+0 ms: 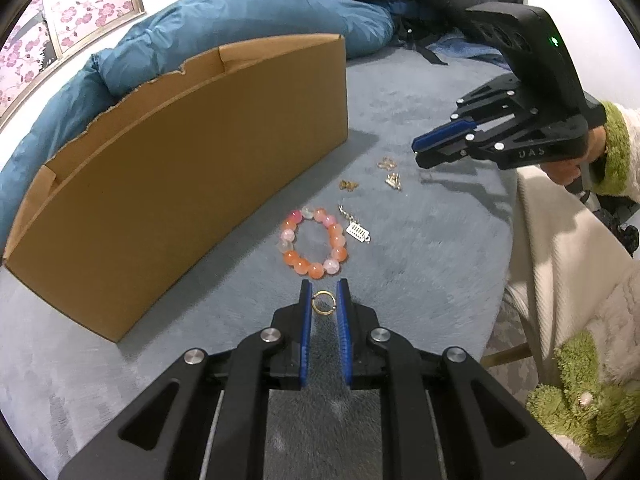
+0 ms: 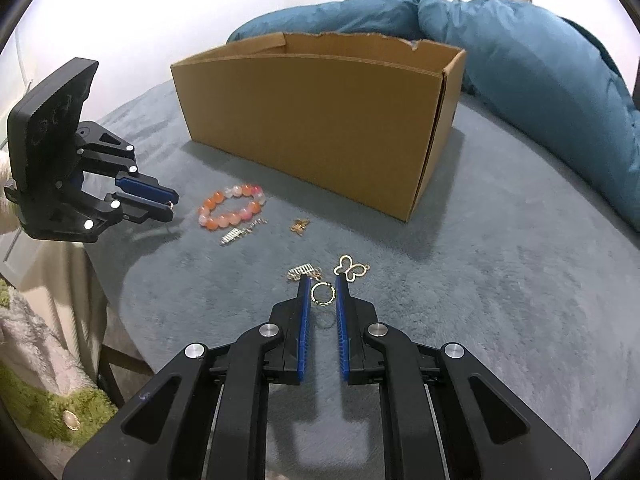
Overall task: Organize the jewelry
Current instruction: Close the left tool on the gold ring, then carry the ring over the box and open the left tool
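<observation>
The cardboard box (image 2: pixel 320 128) stands open-topped on the grey plush surface (image 2: pixel 500 280), a blue duvet (image 2: pixel 540 92) behind it. In front of the box lies the pink and orange bead bracelet (image 1: pixel 313 243), with small gold charms (image 1: pixel 387 164) nearby. The left gripper (image 1: pixel 325 294) pinches a gold ring (image 1: pixel 322 303) just short of the bracelet. The right gripper (image 2: pixel 322 290) pinches another ring (image 2: pixel 322 293), farther from the box, beside a butterfly charm (image 2: pixel 351 268).
</observation>
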A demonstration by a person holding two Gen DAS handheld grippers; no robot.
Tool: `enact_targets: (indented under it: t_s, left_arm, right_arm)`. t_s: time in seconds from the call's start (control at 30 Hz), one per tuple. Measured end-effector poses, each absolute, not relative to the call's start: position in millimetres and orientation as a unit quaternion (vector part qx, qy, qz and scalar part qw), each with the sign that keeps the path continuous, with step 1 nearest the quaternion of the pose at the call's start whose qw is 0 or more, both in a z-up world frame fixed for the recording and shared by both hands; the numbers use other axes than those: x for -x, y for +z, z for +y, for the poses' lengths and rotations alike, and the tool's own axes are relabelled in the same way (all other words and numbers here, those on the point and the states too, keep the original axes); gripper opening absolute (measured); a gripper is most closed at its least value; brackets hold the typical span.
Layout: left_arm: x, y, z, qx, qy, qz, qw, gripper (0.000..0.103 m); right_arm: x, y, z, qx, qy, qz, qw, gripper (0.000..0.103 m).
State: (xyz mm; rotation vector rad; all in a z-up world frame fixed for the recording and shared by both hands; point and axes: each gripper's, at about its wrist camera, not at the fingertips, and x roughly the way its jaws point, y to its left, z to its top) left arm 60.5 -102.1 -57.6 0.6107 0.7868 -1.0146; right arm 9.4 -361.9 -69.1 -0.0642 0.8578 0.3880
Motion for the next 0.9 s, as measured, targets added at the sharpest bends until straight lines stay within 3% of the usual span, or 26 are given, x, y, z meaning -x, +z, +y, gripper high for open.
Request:
enact_targets:
  t_s: [0.53,0.77,0.9]
  left_arm:
    - [-67,11,-102,-0.256,-0.448,0.301,0.802,0.011]
    - [-103,59,-112,-0.232,-0.42,0.257,0.839,0.011]
    - [-133,75,-125,-0.229,-0.399,0.245,0.854,0.011]
  right_arm:
    - [-10,-6,-356,0.0,0.172,0.317,0.933,0.01]
    - [-39,42,-344,-0.016,0.166,0.242,0.956,0.01]
    - [-68,47,-337,-0.02,0.163,0.239,0.957,0.01]
